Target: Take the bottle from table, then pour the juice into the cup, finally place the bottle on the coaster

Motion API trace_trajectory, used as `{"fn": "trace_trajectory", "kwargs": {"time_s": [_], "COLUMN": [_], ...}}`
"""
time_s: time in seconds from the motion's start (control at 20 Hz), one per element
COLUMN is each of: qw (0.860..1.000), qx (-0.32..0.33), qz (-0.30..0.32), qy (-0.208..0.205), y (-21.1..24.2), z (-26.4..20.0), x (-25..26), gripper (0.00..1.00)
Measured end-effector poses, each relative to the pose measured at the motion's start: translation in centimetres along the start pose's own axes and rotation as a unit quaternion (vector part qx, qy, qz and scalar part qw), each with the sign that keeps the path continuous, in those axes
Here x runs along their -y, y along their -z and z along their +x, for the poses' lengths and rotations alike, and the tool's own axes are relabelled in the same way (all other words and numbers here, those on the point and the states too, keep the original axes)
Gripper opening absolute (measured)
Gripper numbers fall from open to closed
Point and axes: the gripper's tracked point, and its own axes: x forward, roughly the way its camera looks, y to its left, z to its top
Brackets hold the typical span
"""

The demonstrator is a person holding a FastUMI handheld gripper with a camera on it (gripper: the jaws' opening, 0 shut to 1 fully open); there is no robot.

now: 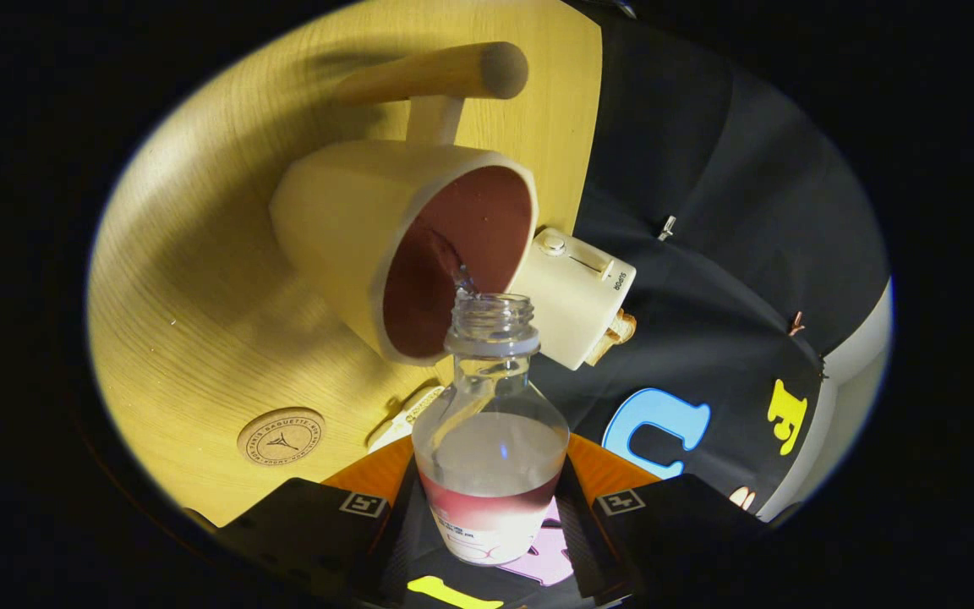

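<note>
While I tip the bottle (491, 423) forward, my claw (491, 516) pinches its lower body, one finger pressed on each side of the labelled part, so the fingers are closed on it and not spread. The bottle lies between my fingers and reaches out ahead of them, its open threaded mouth just at the rim of the cup (419, 254), where a thin run of liquid seems to pass into the cup. I judge the bottle to be light, thin clear plastic, so it will give a little under a hard squeeze, and its smooth wall may slip if wet; the hold low on the body, over the label, seems the firmest place, since the shoulder narrows and the neck is too slim for my pads. As the liquid shifts toward the mouth the weight moves away from my grip, so I expect it to want to turn in my fingers. It looks clear and uncapped, with a rounded shoulder, a ringed neck, a pale label, and liquid lying low inside. The cup is cream outside, reddish brown inside, with a wooden handle, and stands beyond my fingers on the wooden table (199, 279). The round coaster (281, 436) lies to the left, just ahead of my left finger, apart from the cup
</note>
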Motion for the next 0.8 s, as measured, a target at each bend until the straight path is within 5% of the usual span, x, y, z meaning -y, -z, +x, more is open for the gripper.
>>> {"fn": "trace_trajectory", "kwargs": {"time_s": [0.8], "qw": [0.997], "qx": [0.008], "qz": [-0.078], "qy": [-0.01], "y": [0.21], "z": [-0.01], "x": [0.92], "gripper": [0.74]}}
